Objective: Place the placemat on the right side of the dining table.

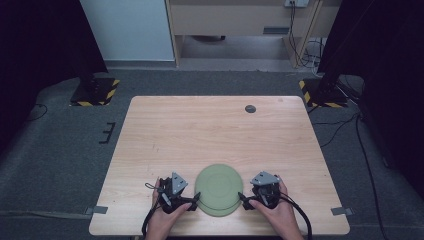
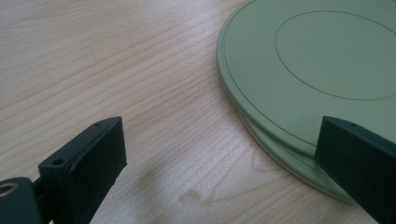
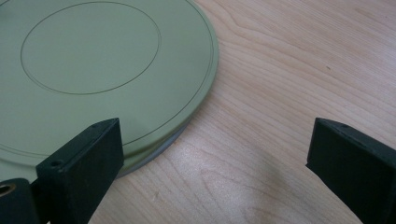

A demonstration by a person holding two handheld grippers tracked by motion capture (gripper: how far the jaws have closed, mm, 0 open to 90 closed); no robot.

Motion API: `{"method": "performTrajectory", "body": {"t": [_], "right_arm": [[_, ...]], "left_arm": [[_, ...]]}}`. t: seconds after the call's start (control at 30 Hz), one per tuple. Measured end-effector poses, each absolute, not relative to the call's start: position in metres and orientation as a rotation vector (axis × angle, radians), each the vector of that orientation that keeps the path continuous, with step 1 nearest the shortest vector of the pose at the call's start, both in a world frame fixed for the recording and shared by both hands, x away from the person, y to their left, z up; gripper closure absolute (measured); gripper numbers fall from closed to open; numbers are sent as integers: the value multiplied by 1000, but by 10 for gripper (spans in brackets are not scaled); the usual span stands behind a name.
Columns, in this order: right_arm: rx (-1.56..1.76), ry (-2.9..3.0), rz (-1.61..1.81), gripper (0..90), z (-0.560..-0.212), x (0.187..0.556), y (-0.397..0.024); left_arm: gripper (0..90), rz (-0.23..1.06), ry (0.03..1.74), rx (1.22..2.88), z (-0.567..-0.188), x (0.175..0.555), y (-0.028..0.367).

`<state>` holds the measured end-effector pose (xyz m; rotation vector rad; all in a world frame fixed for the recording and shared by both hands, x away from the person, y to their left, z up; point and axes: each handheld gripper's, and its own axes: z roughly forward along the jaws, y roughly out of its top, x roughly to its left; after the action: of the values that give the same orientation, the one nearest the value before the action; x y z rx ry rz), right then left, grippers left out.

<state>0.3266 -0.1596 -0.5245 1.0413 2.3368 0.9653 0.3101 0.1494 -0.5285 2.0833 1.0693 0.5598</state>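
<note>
Both tools gape empty, left tool (image 1: 194,200) and right tool (image 1: 243,198), flanking seemingly 2 stacked plates (image 1: 218,189) near the tabletop's (image 1: 200,130) front edge; no grasp yet.

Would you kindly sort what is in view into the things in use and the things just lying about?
In use:
green plates, stacked, the top one offset
left gripper, open
right gripper, open

Lying about:
small dark disc near the table's far edge

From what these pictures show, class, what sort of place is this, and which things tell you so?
Probably a lab or recording workspace, not a home: a bare pale wooden table on grey carpet, black stands with yellow-and-black striped bases, and loose cables by the far wall. Stacked round green plates sit between two hand-held grippers.
</note>
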Motion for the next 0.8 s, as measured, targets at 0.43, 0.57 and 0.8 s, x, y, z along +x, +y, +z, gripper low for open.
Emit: {"method": "performTrajectory", "body": {"t": [0.43, 0.57, 0.8], "right_arm": [[1055, 2337, 968, 48, -526, 326, -161], [1052, 2329, 966, 41, -526, 326, -160], [1063, 2315, 959, 36, -526, 328, -159]], "left_arm": [[27, 555, 1055, 2097, -529, 308, 149], [14, 554, 1062, 2097, -530, 309, 148], [12, 566, 1075, 2083, -531, 312, 148]]}}
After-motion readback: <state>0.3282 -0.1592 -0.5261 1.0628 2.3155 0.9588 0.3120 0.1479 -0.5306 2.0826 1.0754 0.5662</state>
